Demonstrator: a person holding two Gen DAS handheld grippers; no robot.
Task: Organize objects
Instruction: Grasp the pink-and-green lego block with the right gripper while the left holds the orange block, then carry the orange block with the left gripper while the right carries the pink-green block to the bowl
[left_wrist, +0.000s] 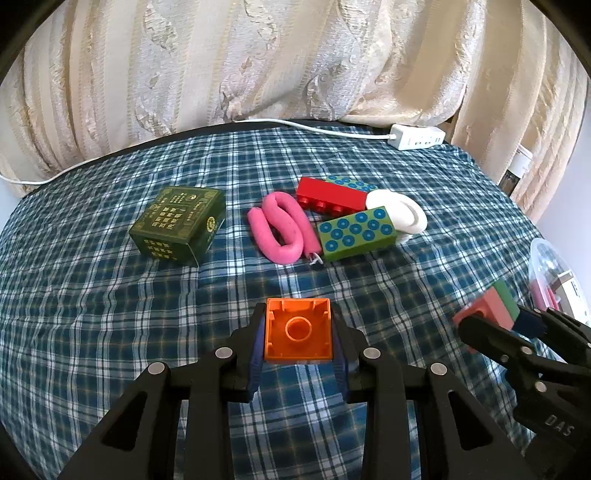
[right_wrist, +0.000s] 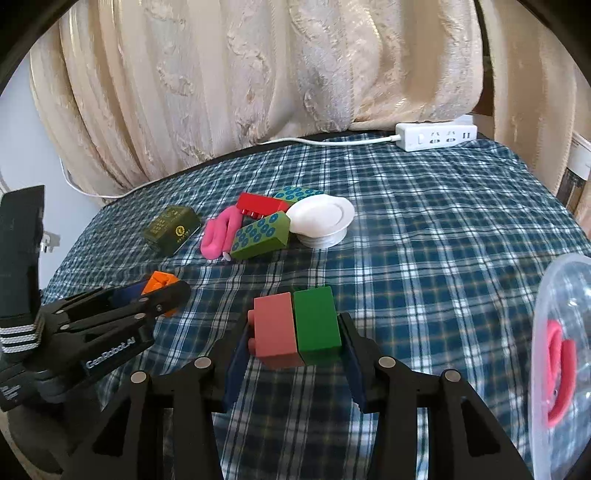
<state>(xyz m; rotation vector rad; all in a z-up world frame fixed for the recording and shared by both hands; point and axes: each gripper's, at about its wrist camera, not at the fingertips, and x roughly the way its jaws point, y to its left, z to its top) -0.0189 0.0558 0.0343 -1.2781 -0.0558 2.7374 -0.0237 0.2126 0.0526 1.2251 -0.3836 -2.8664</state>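
The left gripper (left_wrist: 298, 334) is clamping the orange block (left_wrist: 298, 332) between its pads, above the plaid cloth (left_wrist: 110, 295); the right gripper (right_wrist: 295, 334) is gripping the joined pink-and-green blocks (right_wrist: 297, 328) beside the clear container (right_wrist: 554, 332)

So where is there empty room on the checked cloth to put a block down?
Bare cloth lies between the white dish and the clear tub, up to the power strip. More lies left of the green box. It is crowded around the pink tube and dotted blocks.
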